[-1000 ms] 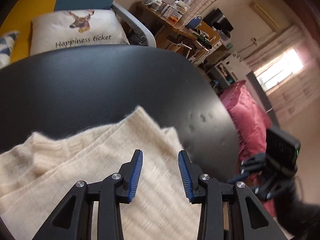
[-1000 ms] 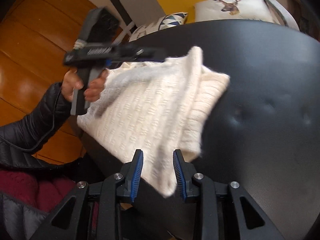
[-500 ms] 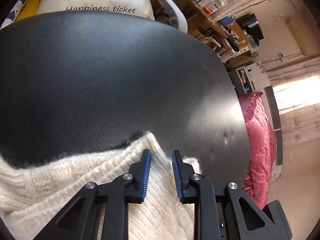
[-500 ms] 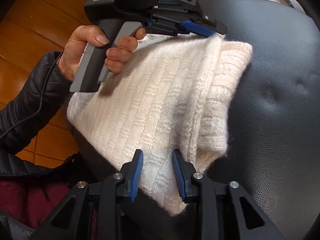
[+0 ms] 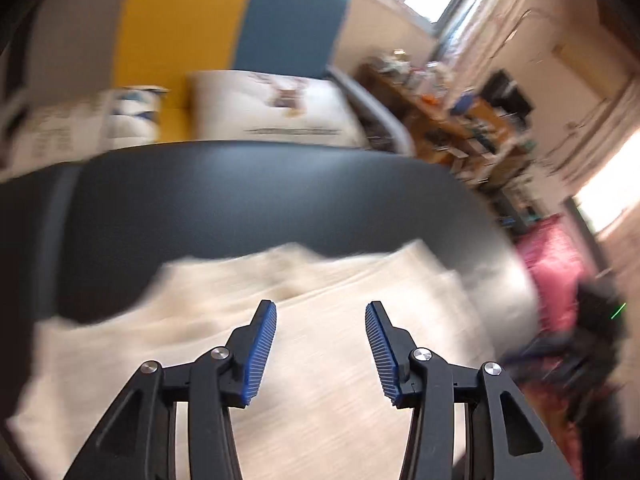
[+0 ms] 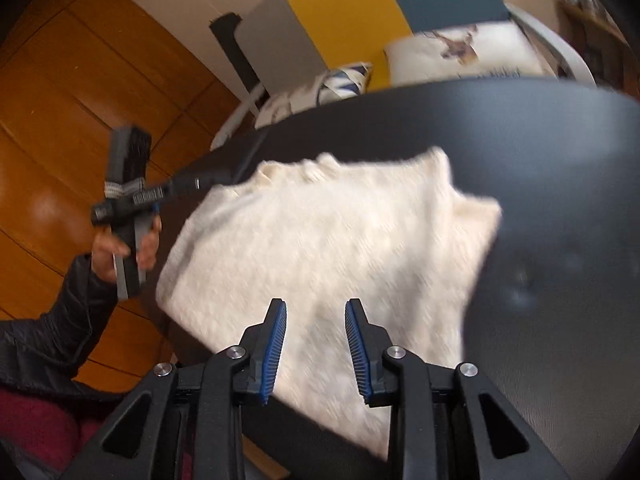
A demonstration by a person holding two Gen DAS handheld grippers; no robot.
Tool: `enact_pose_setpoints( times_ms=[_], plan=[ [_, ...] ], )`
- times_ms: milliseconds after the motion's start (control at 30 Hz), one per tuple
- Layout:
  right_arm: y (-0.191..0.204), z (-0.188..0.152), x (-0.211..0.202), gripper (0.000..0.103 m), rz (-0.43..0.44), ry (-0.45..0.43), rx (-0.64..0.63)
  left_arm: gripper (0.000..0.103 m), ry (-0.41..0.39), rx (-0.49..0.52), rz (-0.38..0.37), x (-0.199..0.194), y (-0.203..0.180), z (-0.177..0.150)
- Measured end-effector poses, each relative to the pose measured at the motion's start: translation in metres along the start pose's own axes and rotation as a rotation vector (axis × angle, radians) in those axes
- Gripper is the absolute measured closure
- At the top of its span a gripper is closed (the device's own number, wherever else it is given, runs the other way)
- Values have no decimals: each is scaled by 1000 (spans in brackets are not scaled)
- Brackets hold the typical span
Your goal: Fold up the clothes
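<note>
A cream knitted sweater [image 6: 340, 232] lies folded on the black leather surface [image 6: 540, 160]. My right gripper [image 6: 316, 328] hovers open over its near edge, and nothing sits between the blue pads. In the blurred left wrist view, my left gripper [image 5: 320, 344] stands wide open above the sweater [image 5: 328, 280], holding nothing. The right wrist view shows the left gripper [image 6: 216, 179] held by a hand [image 6: 108, 256] in a black sleeve, pointing at the sweater's far left corner.
Behind the black surface [image 5: 240, 200] sit a deer-print pillow [image 5: 280, 108] and a patterned pillow [image 6: 340, 82] against a yellow and blue backrest. A cluttered desk [image 5: 460, 120] and pink fabric [image 5: 552, 264] are to the right. A wooden floor [image 6: 60, 120] lies to the left.
My left gripper has opened wide and drawn back from the sweater's far edge. Both grippers have pulled up and away, and the sweater stays flat on the surface.
</note>
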State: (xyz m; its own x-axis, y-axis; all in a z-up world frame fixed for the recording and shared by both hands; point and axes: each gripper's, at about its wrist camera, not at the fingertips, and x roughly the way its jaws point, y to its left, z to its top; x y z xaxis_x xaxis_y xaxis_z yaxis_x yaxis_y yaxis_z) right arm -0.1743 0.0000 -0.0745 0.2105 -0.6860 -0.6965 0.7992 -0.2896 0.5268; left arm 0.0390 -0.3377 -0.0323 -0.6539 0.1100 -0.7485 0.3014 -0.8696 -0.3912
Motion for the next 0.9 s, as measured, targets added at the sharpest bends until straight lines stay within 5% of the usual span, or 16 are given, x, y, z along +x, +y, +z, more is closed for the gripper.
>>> enact_pose_setpoints(
  times_ms=[267, 533, 567, 600, 633, 900],
  plan=[
    [40, 73, 99, 73, -123, 119, -88, 56, 43, 23, 97, -32, 63, -39],
    [36, 73, 130, 72, -212, 172, -53, 56, 147, 43, 174, -10, 92, -38],
    [34, 72, 128, 73, -216, 172, -49, 62, 164, 65, 172, -4, 89, -38],
    [33, 72, 126, 73, -222, 169, -49, 87, 163, 95, 193, 1, 86, -38],
    [33, 73, 124, 73, -229, 165, -53, 96, 164, 104, 205, 4, 85, -37],
    [22, 77, 122, 73, -241, 116, -28, 98, -21, -28, 236, -20, 97, -31]
  ],
)
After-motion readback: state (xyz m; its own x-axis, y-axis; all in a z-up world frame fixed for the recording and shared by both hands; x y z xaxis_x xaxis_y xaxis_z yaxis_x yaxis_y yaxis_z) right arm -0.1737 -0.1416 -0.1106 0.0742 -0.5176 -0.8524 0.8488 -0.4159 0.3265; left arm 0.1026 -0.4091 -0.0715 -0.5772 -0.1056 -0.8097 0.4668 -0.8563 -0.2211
